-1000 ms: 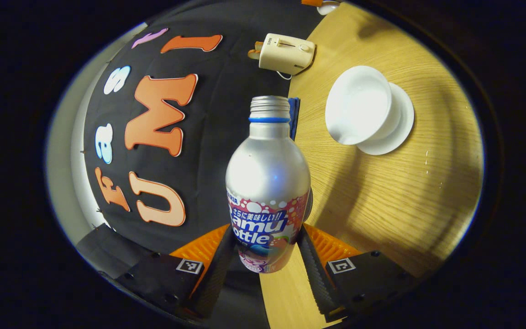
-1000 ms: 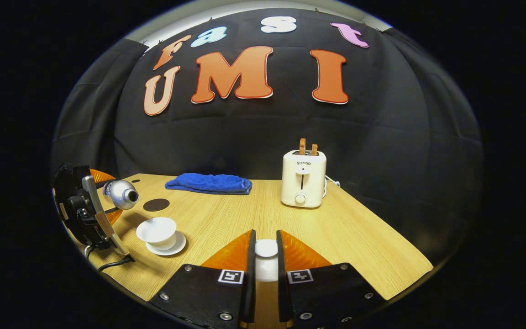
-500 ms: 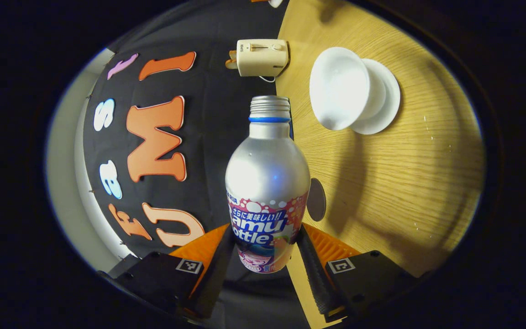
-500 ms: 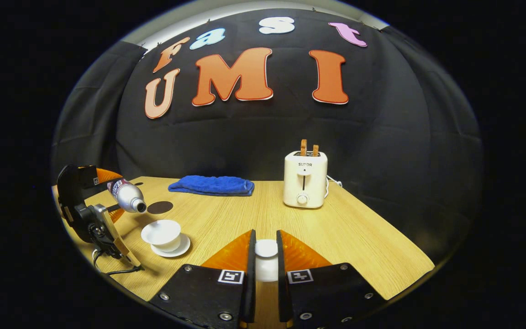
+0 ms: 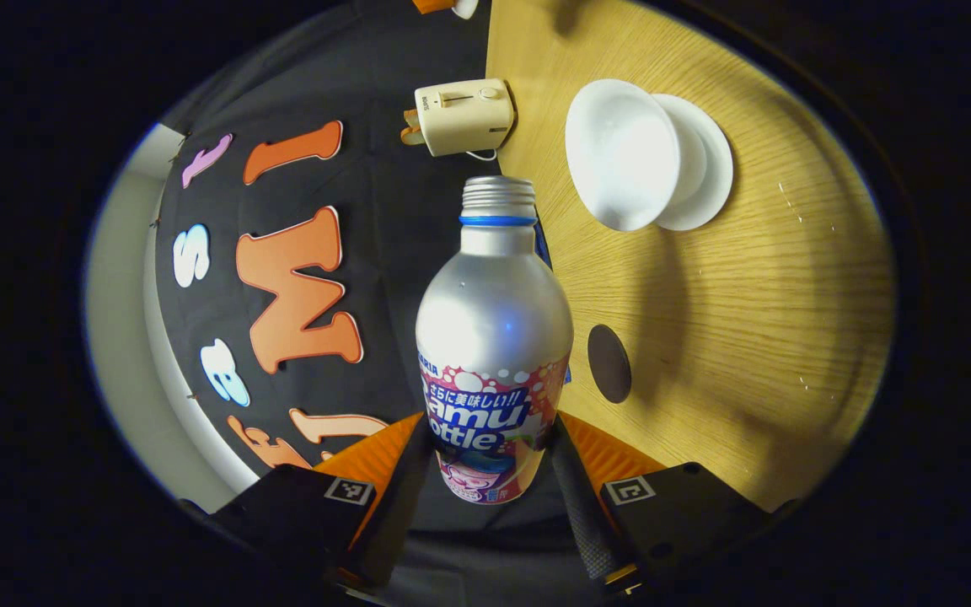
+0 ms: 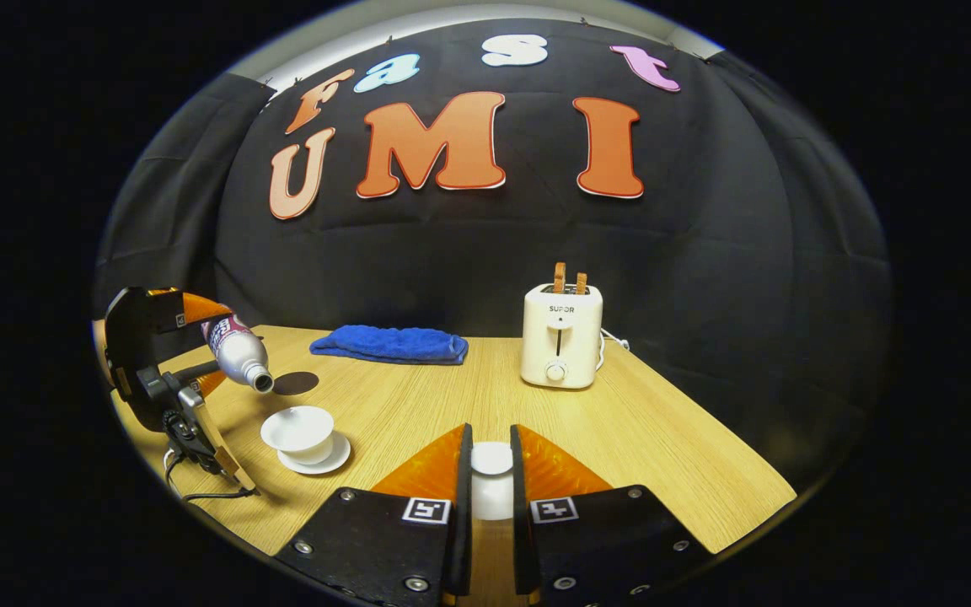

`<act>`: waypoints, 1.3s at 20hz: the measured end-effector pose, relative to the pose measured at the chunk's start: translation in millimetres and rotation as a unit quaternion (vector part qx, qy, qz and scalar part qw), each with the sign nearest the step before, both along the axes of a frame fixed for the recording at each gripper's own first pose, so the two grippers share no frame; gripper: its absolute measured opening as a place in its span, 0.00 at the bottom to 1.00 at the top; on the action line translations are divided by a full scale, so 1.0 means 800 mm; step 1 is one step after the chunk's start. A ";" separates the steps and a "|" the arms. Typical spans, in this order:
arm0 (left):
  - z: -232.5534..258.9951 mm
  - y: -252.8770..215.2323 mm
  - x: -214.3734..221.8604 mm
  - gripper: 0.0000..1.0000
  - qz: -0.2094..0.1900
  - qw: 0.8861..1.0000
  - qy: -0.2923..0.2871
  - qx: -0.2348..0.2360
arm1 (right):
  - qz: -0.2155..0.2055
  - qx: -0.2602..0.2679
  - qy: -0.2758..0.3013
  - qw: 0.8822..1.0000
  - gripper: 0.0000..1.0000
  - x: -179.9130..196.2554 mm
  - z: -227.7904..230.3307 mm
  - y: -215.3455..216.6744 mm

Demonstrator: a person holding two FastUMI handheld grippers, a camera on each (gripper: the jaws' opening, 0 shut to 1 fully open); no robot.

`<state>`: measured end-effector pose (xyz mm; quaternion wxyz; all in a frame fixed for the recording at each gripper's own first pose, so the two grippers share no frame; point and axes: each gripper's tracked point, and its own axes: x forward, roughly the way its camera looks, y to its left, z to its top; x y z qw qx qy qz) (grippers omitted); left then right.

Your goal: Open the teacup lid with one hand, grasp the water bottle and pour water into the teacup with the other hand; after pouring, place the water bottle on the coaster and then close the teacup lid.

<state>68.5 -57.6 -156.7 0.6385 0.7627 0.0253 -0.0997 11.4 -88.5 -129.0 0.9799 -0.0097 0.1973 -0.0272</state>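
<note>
Left gripper (image 5: 490, 472) has its jaws clamped on the lower, labelled part of the water bottle (image 5: 494, 337), one finger on each side. In the right gripper view the same bottle (image 6: 237, 354) is tilted mouth-down toward the open teacup (image 6: 298, 428), its long axis slanting down and to the right in that view, neck end lowest. The mouth sits above and just to the left of the cup rim, near but not touching; I cannot tell if water is coming out. From the left gripper view the teacup (image 5: 624, 152) on its saucer (image 5: 709, 169) lies up and to the right of the bottle neck, so the mouth probably needs a small shift toward the cup centre before a full tip. The coaster (image 5: 609, 362), a dark disc on the surface (image 5: 747, 320), lies just beside the bottle body, between it and the cup. Right gripper (image 6: 490, 480) has its jaws narrow, gripping the white teacup lid (image 6: 491, 459) by its knob, held well apart from the cup. The left is the nearer arm for the pour, which looks to be in its early part.
</note>
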 end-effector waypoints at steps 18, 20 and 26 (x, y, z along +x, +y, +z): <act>0.030 -0.007 0.015 0.82 -0.045 0.994 -0.041 0.093 | 0.033 -0.010 -0.005 0.999 0.20 0.000 -0.001 0.019; 0.034 -0.013 0.016 0.84 -0.051 0.992 -0.045 0.103 | 0.036 -0.011 -0.006 0.999 0.20 -0.001 -0.002 0.021; 0.042 -0.016 0.017 0.84 -0.067 0.988 -0.056 0.130 | 0.044 -0.012 -0.006 0.999 0.20 0.000 -0.003 0.024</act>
